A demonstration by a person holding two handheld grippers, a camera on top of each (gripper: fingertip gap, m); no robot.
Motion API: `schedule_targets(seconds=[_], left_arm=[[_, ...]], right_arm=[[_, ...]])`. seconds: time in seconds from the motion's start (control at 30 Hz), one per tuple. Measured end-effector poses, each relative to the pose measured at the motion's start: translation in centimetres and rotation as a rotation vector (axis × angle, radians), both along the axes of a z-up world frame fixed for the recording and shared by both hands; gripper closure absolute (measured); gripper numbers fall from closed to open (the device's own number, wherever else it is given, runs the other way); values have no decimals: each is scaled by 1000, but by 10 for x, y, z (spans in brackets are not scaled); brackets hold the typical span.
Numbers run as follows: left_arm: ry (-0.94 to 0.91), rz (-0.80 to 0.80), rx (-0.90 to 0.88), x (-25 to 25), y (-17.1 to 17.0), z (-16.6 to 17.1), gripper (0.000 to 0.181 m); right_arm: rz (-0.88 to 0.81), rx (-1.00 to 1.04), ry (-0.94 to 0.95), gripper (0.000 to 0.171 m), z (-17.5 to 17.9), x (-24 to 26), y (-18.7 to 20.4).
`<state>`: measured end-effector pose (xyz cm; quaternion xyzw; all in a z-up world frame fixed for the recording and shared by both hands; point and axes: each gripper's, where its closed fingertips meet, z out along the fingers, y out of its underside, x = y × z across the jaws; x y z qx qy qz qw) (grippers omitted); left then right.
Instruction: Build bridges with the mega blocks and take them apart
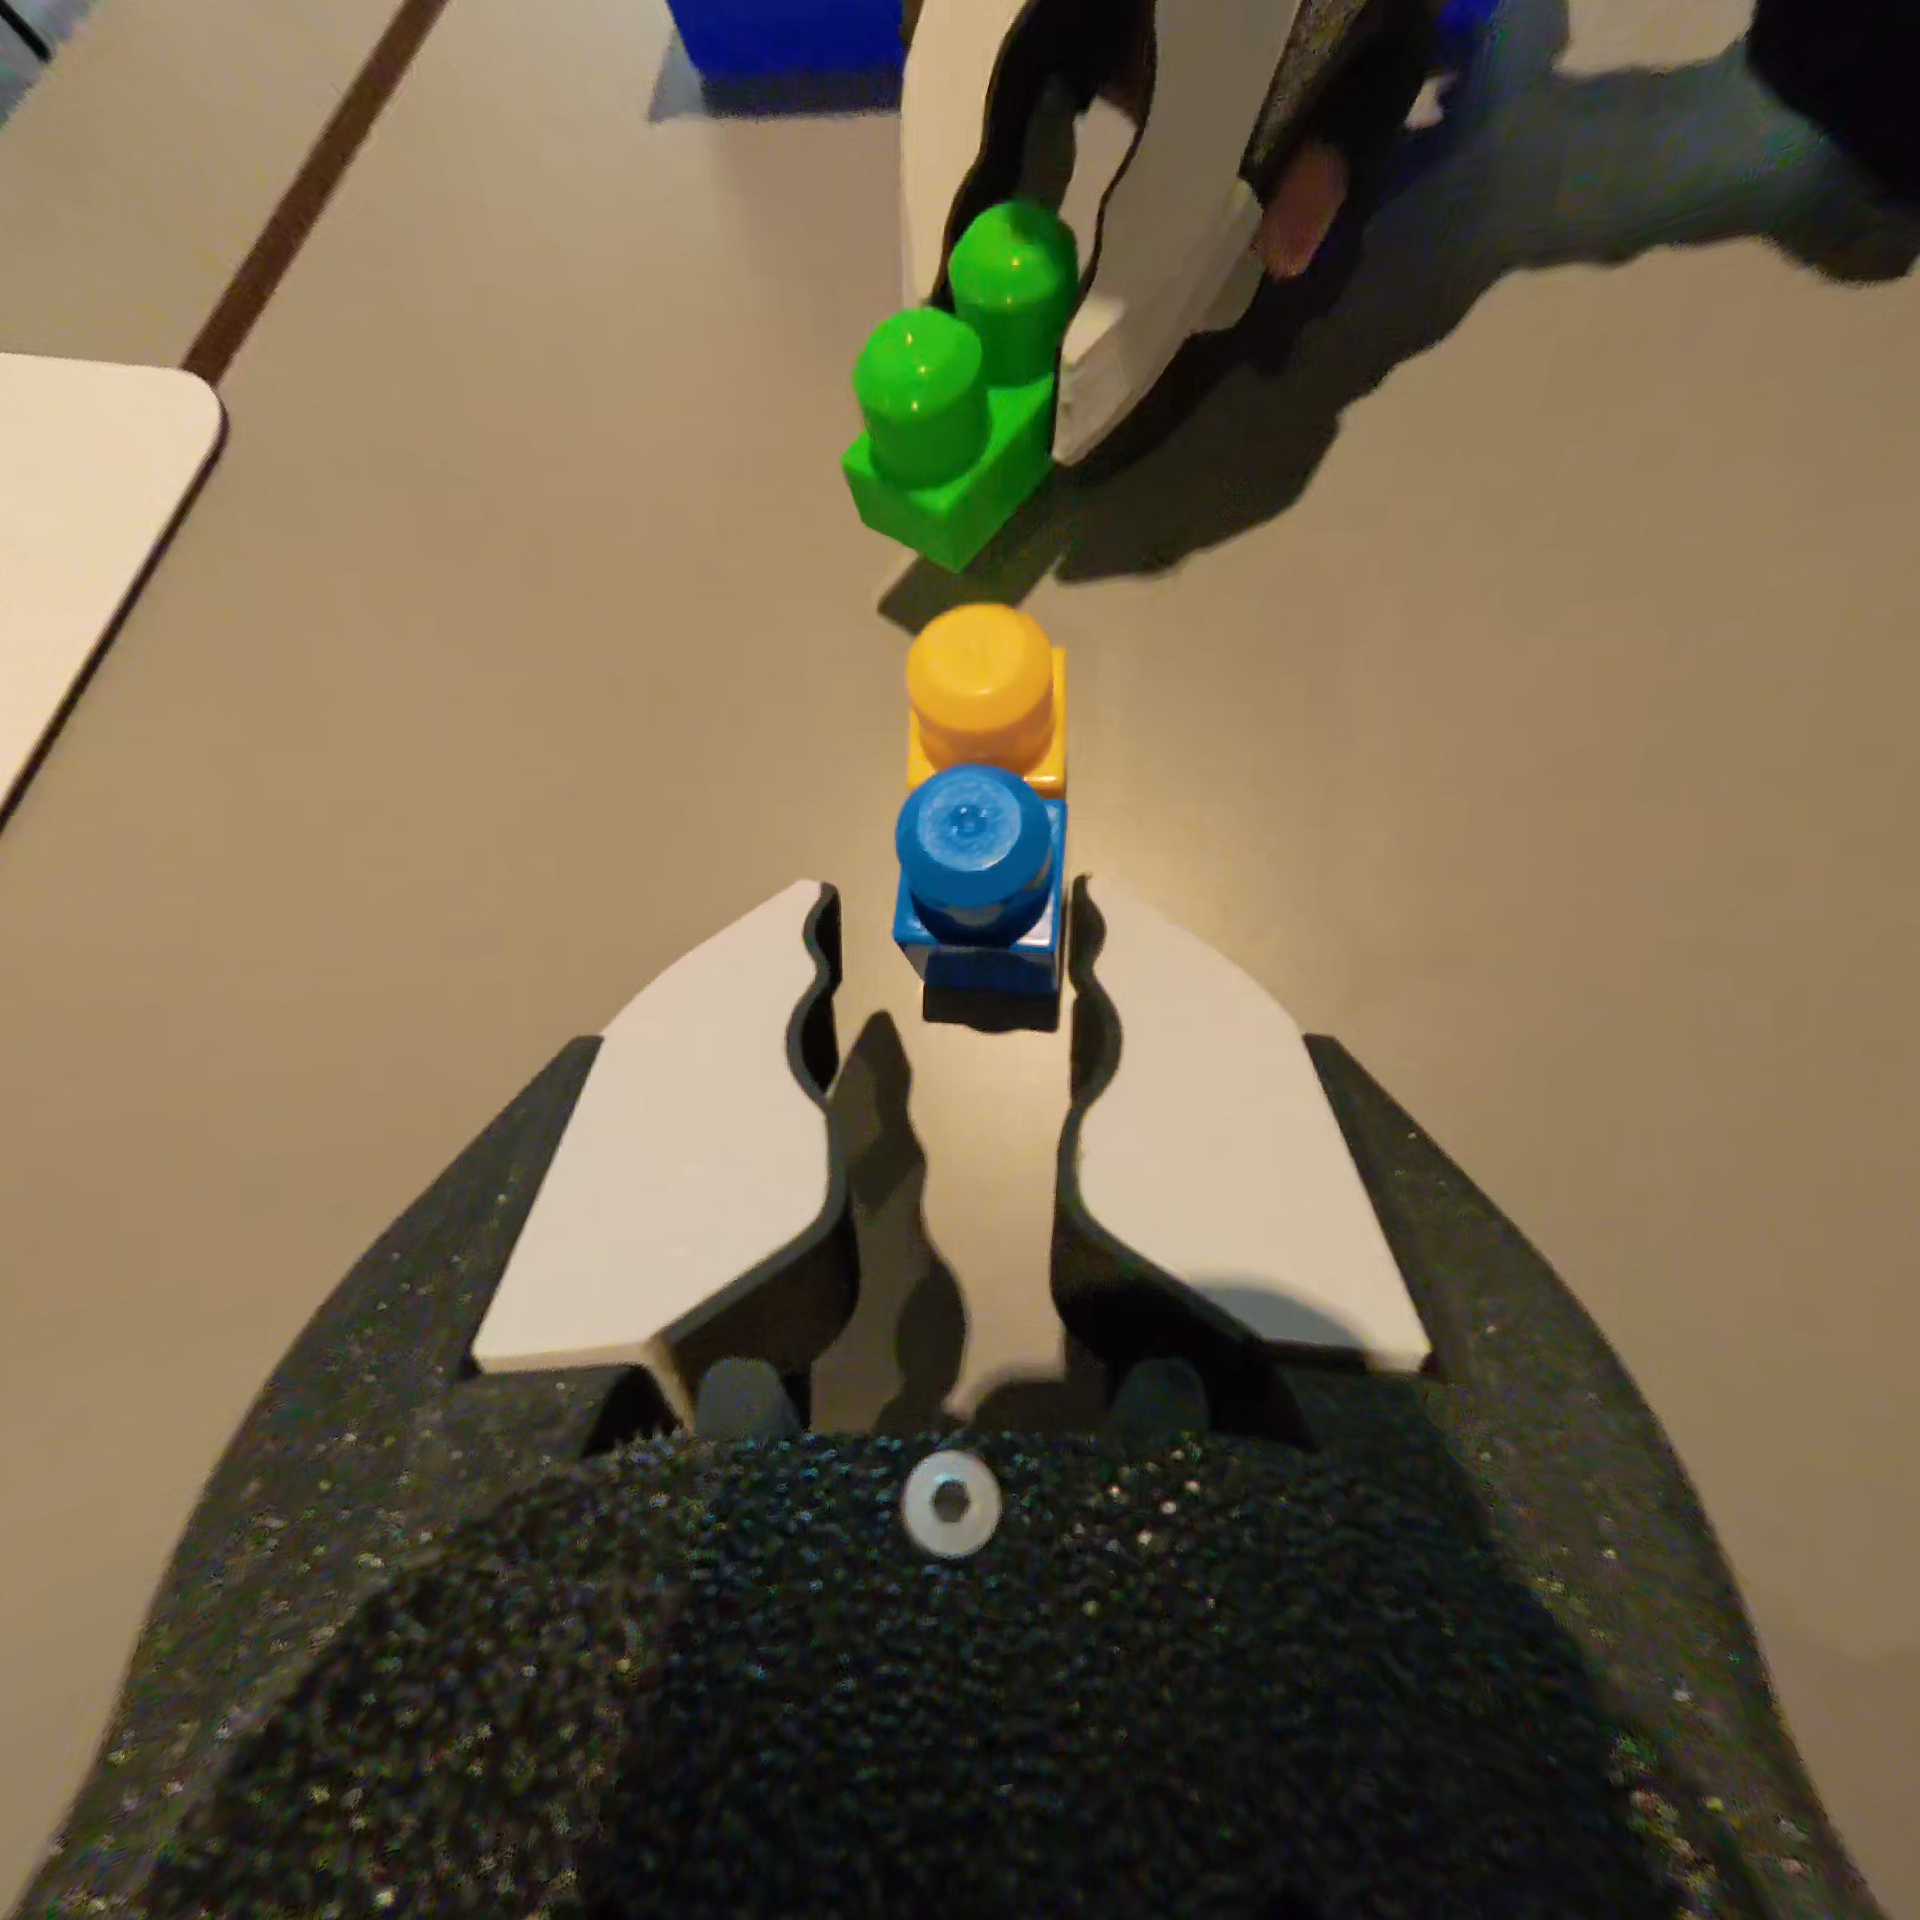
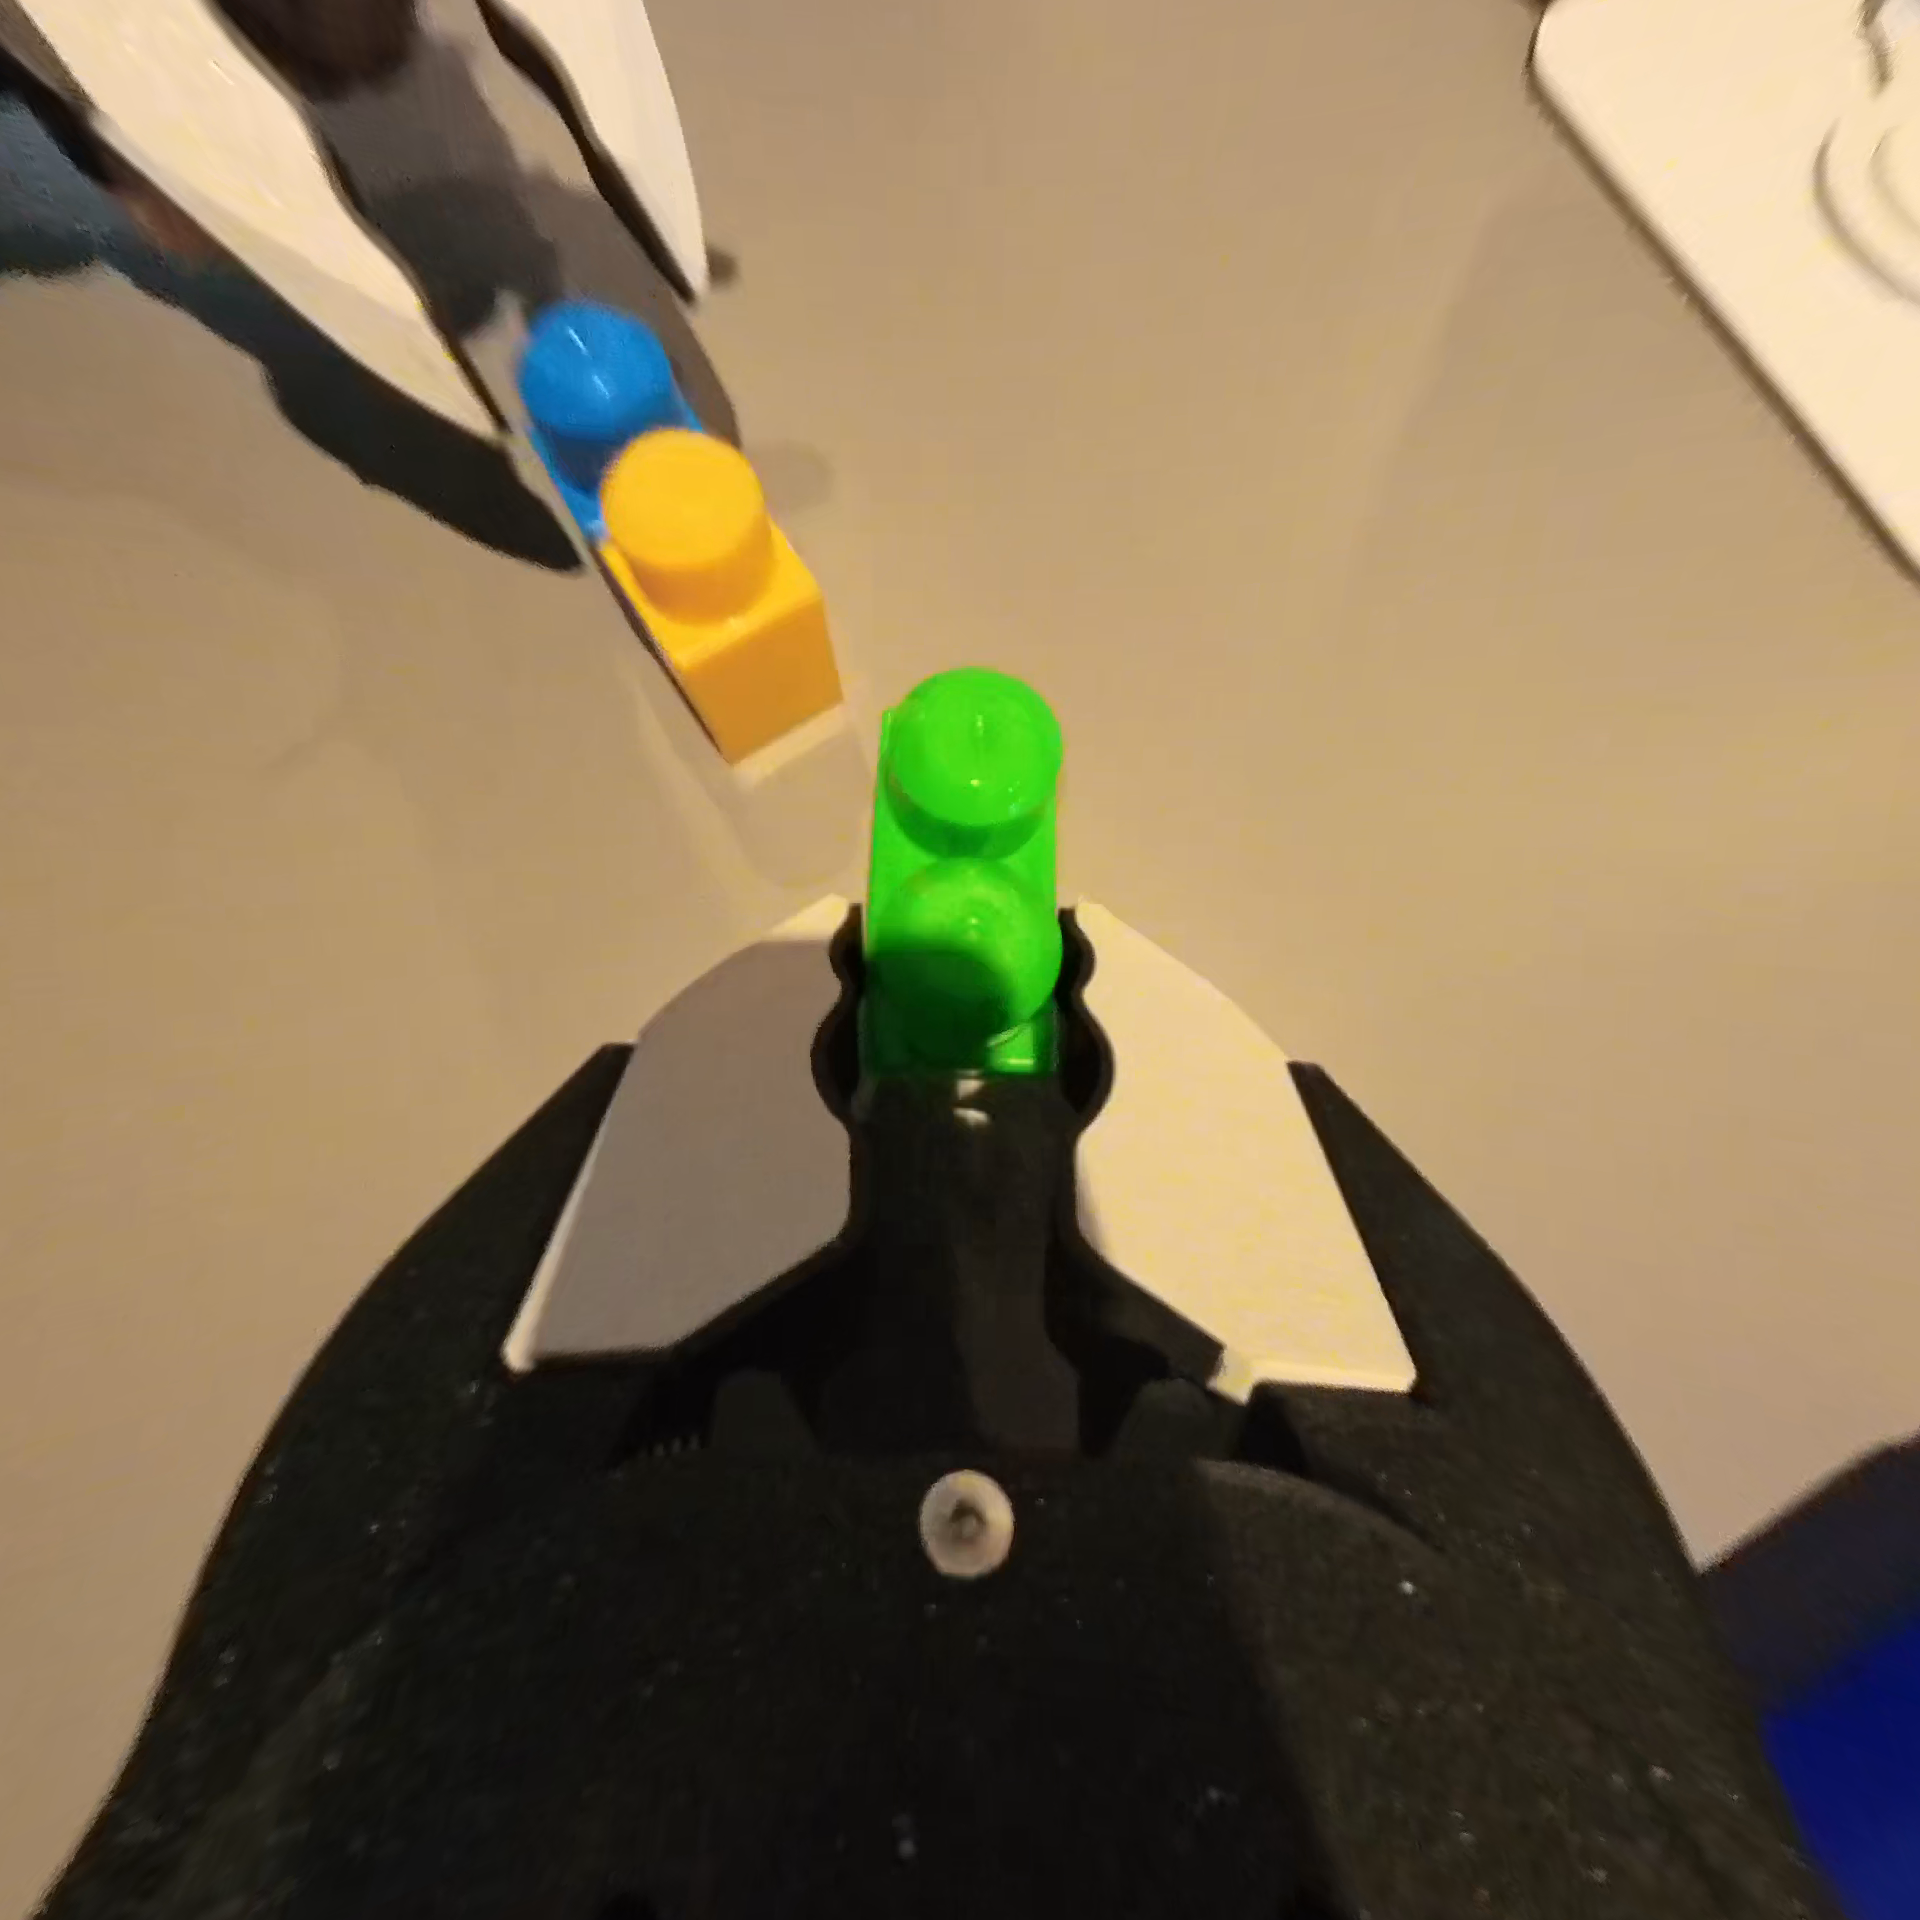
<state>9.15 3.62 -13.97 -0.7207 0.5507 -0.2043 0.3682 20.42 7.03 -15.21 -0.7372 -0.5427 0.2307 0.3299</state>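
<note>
My left gripper point(image 1: 956, 914) is open, its fingertips on either side of a blue one-stud block point(image 1: 977, 883) with small gaps. A yellow one-stud block point(image 1: 982, 696) stands on the table right behind the blue one, touching it. My right gripper point(image 2: 961, 935) is shut on a green two-stud block point(image 2: 966, 883) and holds it a little above the table, just beyond the yellow block point(image 2: 717, 592). In the left wrist view the green block point(image 1: 956, 416) is tilted in the right gripper point(image 1: 1003, 353). The right wrist view shows the blue block point(image 2: 592, 384) between the left gripper's fingers point(image 2: 260, 156).
A blue container point(image 1: 790, 31) stands at the far edge of the beige table point(image 1: 520, 831); it also shows in the right wrist view point(image 2: 1849, 1662). A white board point(image 1: 83, 520) lies at the left. A hand point(image 1: 1299, 208) holds the right gripper.
</note>
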Motion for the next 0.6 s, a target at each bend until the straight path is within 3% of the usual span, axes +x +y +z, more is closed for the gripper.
schedule_targets(seconds=[0.03, 0.23, 0.43, 0.6], left_arm=[[-28, -8, 0, 0, -1, 5, 140], [-229, -122, 9, 17, -19, 37, 136], [-292, -193, 13, 41, -33, 44, 124], [-238, -220, 2, 48, -37, 31, 130]], right_arm=[[15, 5, 51, 136, 10, -3, -2], [244, 42, 283, 136, 56, -26, -40], [372, 67, 202, 136, 43, -51, -68], [403, 86, 218, 136, 47, -63, -77]])
